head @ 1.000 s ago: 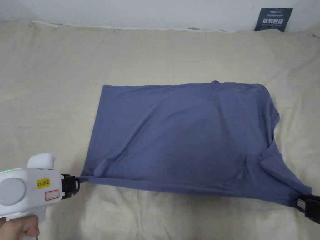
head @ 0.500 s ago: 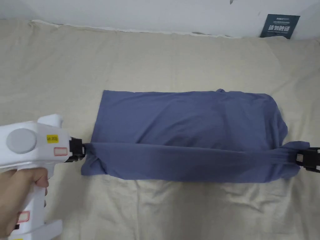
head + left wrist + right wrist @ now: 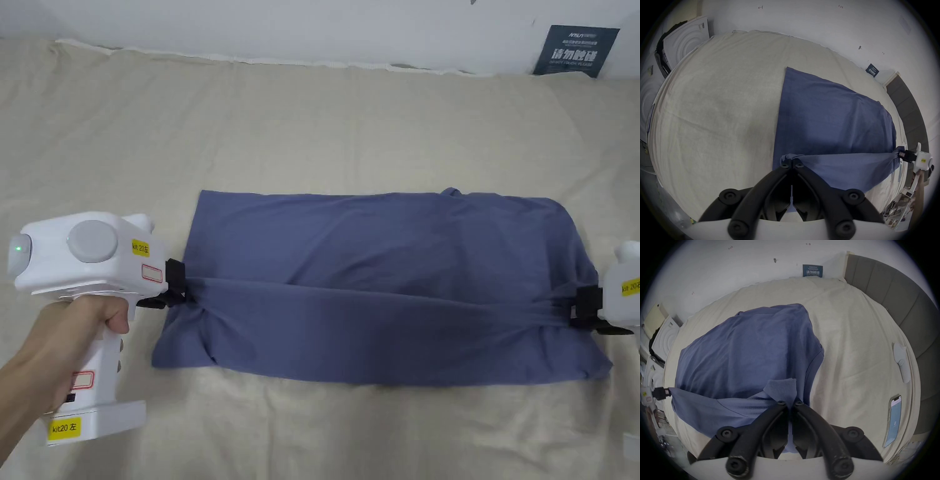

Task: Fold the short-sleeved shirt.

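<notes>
A blue short-sleeved shirt (image 3: 381, 250) lies across the beige bed sheet (image 3: 312, 125), its near edge lifted and drawn taut over the rest. My left gripper (image 3: 181, 292) is shut on the shirt's left near corner, bunched cloth (image 3: 786, 157) showing at its jaw tips (image 3: 791, 164). At the right end my right gripper (image 3: 584, 309) is shut on the other near corner, with a flap of cloth (image 3: 781, 389) sticking up past its tips (image 3: 790, 403). The stretched fold (image 3: 375, 306) runs straight between both grippers. A hand (image 3: 56, 350) holds the left tool.
A dark sign (image 3: 575, 42) leans on the white wall at the back right. A phone (image 3: 894, 420) and a white remote (image 3: 901, 361) lie on the sheet to the right, beside a grey headboard (image 3: 899, 296). White appliances (image 3: 685, 42) stand beyond the bed's left side.
Both grippers have carried the shirt's near edge away from me, over the body of the shirt. The visible shirt has become a narrower band with a folded flap on top.
</notes>
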The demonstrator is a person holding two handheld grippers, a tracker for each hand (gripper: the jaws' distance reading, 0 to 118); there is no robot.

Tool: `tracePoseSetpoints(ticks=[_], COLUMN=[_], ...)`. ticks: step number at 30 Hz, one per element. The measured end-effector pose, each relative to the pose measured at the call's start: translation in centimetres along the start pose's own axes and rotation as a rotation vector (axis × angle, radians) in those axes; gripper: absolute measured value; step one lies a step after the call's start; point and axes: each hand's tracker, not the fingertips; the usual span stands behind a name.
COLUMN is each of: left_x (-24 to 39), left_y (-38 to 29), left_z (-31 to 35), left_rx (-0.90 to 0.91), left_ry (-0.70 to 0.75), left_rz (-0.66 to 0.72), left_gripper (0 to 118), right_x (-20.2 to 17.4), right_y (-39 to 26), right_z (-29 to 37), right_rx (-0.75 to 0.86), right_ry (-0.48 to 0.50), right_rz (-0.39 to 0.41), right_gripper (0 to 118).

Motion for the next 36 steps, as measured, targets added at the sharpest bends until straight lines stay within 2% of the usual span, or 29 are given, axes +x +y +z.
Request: tracePoseSetpoints(ticks=[1,2,3,4,5,6,8,9,11,13,14,15,16,19,20,21,22,23,24,27,29,30,31,32,33,34,36], left_x=[0.0,0.2,0.2,0.0,-0.2,-0.5,-1.1,-1.7,-2.7,-3.7,-3.2,-3.3,-3.4,-2.8,-2.9,-3.1,-3.1,-2.7,-2.4,-0.7,0.1,0.2,0.5,0.7,0.9,0.7,1.3], left_y=[0.1,0.2,0.2,0.1,0.1,-0.1,-0.9,-1.8,-2.6,-4.8,-5.2,-6.1,-7.0,-10.2,-10.8,-11.2,-10.0,-8.8,-8.1,-8.0,-7.1,-7.4,-7.4,-7.3,-7.2,-7.5,-7.1], left_z=[-0.3,-0.5,-0.5,-0.3,-0.2,0.0,1.6,2.4,3.5,4.9,4.8,5.3,5.6,5.7,5.6,5.5,4.8,4.2,3.5,3.2,1.3,1.1,0.7,0.6,0.6,0.6,0.6], left_rx=[-0.009,-0.022,-0.019,0.001,0.028,0.042,0.152,0.129,0.096,0.063,0.072,0.089,0.096,0.053,0.043,0.031,-0.055,-0.054,-0.086,0.002,-0.028,-0.028,-0.010,0.005,0.005,0.017,0.020], left_ry=[0.002,0.007,0.014,0.036,0.061,0.093,0.097,0.141,0.146,0.130,0.124,0.095,0.059,0.063,0.038,0.001,-0.002,0.008,0.014,0.037,0.086,0.106,0.125,0.125,0.100,0.058,0.120], left_rz=[0.000,-0.004,0.004,0.024,0.045,0.037,0.063,0.035,0.029,0.025,0.024,0.002,-0.028,-0.012,0.017,0.046,0.085,0.115,0.137,0.079,0.051,0.037,0.021,0.025,0.012,-0.002,-0.042], left_gripper=[1,13,41,86,118,113,112,112,113,111,93,55,0,0,0,8,41,99,117,117,114,103,79,25,2,2,2], right_x=[0.2,0.3,0.4,0.6,0.8,1.1,2.1,2.6,3.5,3.9,4.2,4.3,4.1,5.2,4.7,4.6,4.8,4.9,4.6,4.6,4.1,4.0,3.9,3.6,3.5,3.6,3.7], right_y=[0.2,0.4,0.6,0.6,0.6,0.4,-0.3,-0.8,-2.5,-5.0,-6.3,-7.5,-8.2,-10.1,-10.7,-11.1,-11.4,-11.5,-11.8,-11.5,-11.6,-11.4,-11.2,-11.3,-11.2,-11.0,-10.7], right_z=[-0.2,-0.4,-0.4,-0.2,0.0,0.3,1.5,2.3,3.4,4.5,5.0,5.2,5.1,5.0,4.7,4.6,4.6,4.5,4.5,4.1,4.0,3.9,3.9,4.0,4.0,3.9,3.7], right_rx=[-0.005,-0.009,-0.011,0.006,0.035,0.062,0.115,0.156,0.145,0.132,0.151,0.146,0.129,0.103,0.089,0.081,0.082,0.073,0.068,0.065,0.061,0.065,0.069,0.075,0.079,0.083,0.087], right_ry=[0.009,0.015,0.029,0.054,0.061,0.050,0.070,0.057,0.058,0.051,0.051,0.023,-0.019,0.051,0.046,0.039,0.041,0.051,0.053,0.061,0.067,0.067,0.071,0.070,0.068,0.068,0.067], right_rz=[-0.021,-0.037,-0.054,-0.073,-0.103,-0.132,-0.167,-0.197,-0.200,-0.152,-0.121,-0.092,-0.082,-0.107,-0.109,-0.107,-0.106,-0.098,-0.092,-0.088,-0.082,-0.076,-0.069,-0.064,-0.061,-0.060,-0.059], right_gripper=[3,6,21,55,102,115,115,115,115,111,85,38,0,0,0,0,0,0,0,0,0,0,0,0,0,0,0])
